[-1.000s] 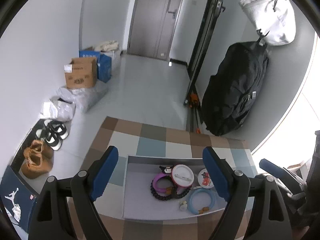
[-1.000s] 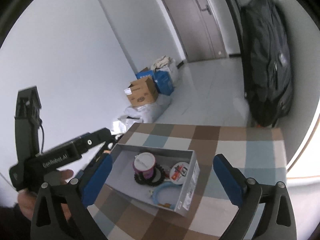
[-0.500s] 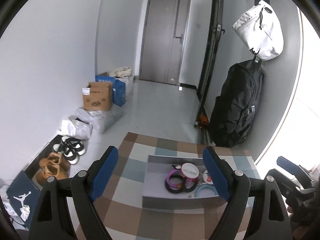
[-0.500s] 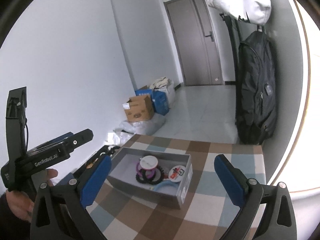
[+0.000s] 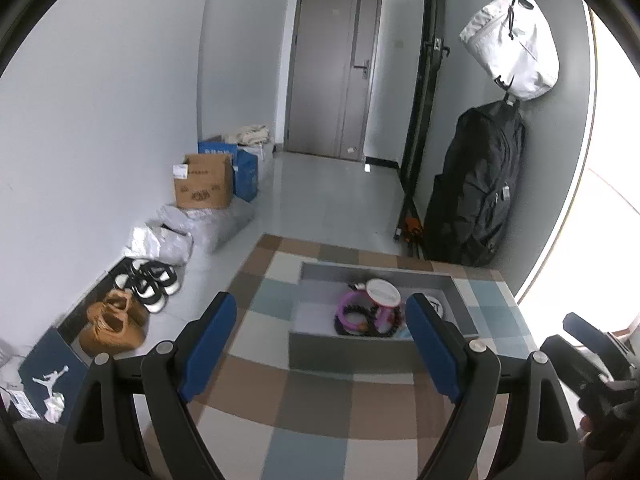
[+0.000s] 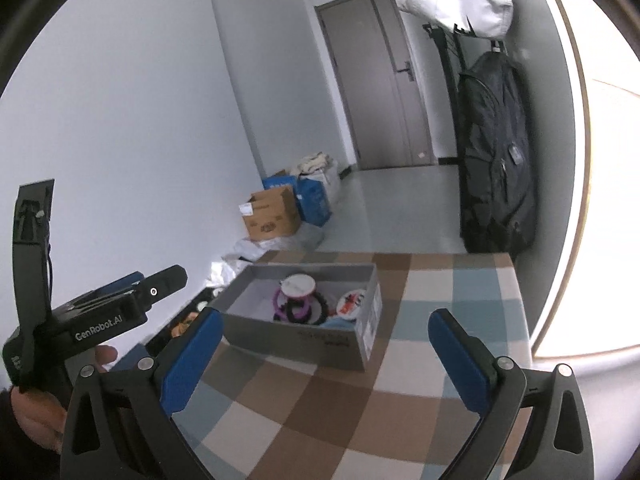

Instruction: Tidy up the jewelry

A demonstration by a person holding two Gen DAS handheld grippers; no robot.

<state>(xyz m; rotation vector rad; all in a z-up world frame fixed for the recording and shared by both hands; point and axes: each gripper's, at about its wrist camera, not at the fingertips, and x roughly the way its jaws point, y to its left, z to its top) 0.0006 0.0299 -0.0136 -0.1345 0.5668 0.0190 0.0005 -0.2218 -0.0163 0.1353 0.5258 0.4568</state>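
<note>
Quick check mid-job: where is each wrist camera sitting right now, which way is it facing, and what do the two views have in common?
Left wrist view: sits behind the open left gripper, angled down over the checked tablecloth at the grey cardboard box of bracelets; the right gripper shows at the right edge.
Right wrist view: sits behind the open right gripper, facing the same box from its right; the left gripper and the hand holding it show at the left.
Shared: the box, the tablecloth, the grey door, the black backpack.

Home entryway: door [image 5: 334, 72], shoes [image 5: 154, 282], hung backpack [image 5: 478, 188].
</note>
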